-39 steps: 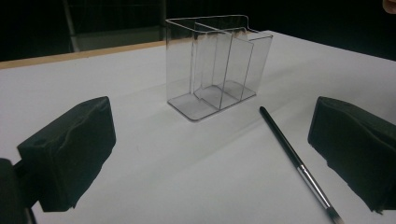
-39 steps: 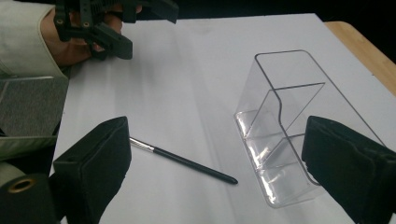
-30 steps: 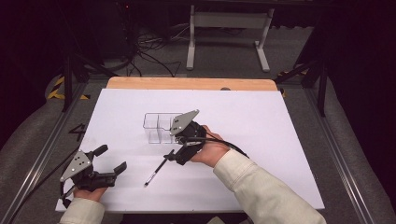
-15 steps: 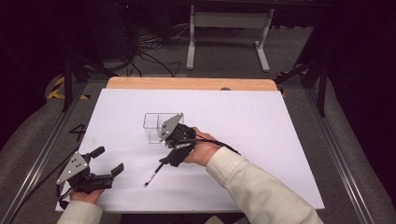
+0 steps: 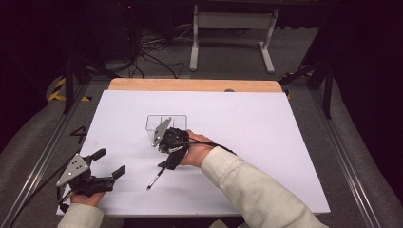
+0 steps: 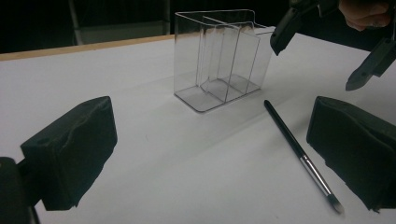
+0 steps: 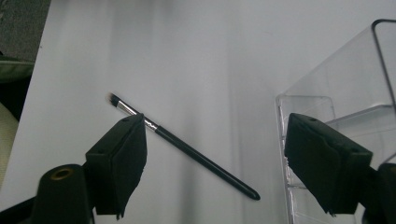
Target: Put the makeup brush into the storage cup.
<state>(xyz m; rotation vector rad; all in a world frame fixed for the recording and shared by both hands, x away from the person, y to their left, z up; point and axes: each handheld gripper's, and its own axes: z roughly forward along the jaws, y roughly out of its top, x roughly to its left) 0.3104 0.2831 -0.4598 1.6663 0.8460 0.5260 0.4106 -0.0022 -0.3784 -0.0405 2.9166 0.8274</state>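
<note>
Left gripper view: one clear organizer, its compartments holding nothing; one brush lies flat on the white table beside it; right gripper, jaws apart and just closing, above the brush; left gripper gapes empty.

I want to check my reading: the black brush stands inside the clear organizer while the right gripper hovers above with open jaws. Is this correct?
Not quite. The black brush lies flat on the table beside the clear organizer, as the left gripper view shows. The right gripper does hover above with open jaws.
</note>
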